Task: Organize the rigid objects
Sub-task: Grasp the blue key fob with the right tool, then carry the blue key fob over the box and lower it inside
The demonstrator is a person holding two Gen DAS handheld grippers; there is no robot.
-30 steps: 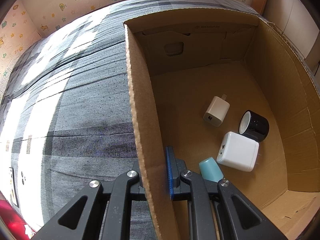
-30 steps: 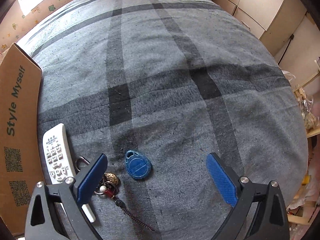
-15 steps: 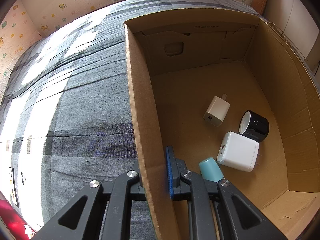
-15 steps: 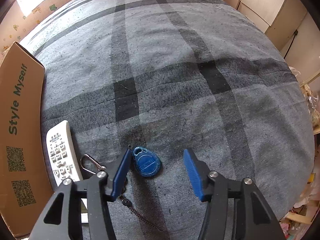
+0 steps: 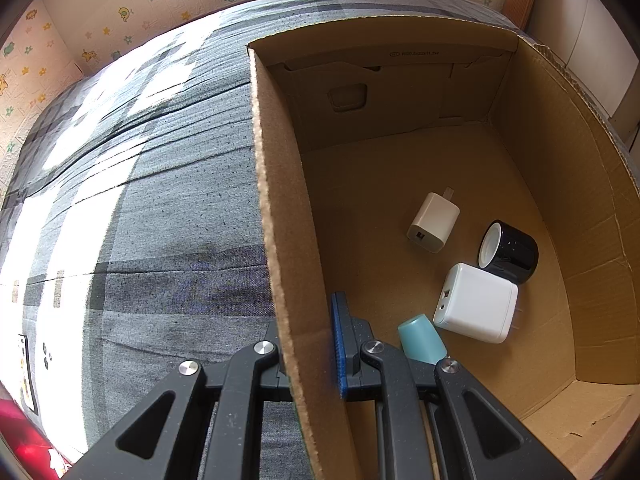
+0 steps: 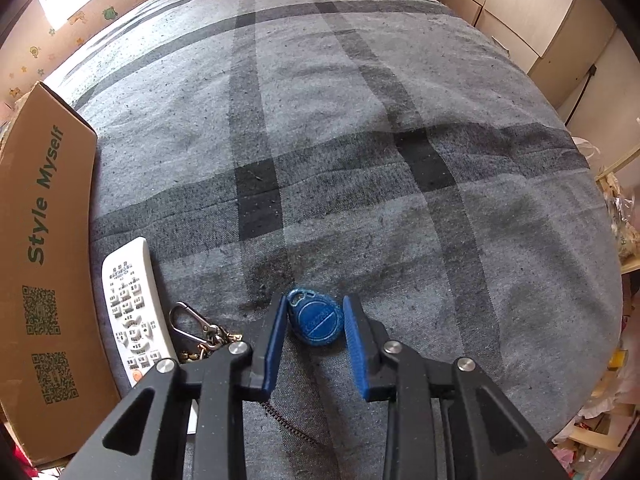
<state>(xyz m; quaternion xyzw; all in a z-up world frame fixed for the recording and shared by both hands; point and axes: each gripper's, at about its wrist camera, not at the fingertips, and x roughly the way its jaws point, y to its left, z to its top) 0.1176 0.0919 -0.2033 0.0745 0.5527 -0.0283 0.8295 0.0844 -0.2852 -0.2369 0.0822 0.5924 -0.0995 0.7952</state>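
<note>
In the left wrist view my left gripper [image 5: 308,322] is shut on the left wall of an open cardboard box [image 5: 280,200], one finger inside and one outside. In the box lie a small beige charger [image 5: 434,222], a black cylinder [image 5: 508,250], a white charger [image 5: 476,308] and a teal cap [image 5: 422,340]. In the right wrist view a blue key fob [image 6: 318,318] lies on the grey checked bedspread [image 6: 360,140]. My right gripper [image 6: 316,316] is closing around the fob, and both blue pads touch its sides.
A white remote [image 6: 132,308] and a key ring with a carabiner [image 6: 192,324] lie left of the fob, beside the box's outer wall [image 6: 40,240]. A thin chain [image 6: 288,420] trails under the right gripper. Cupboards [image 6: 520,8] stand past the bed's right edge.
The right gripper's jaws have closed from wide apart to the sides of the blue key fob. The left gripper and the box have not moved.
</note>
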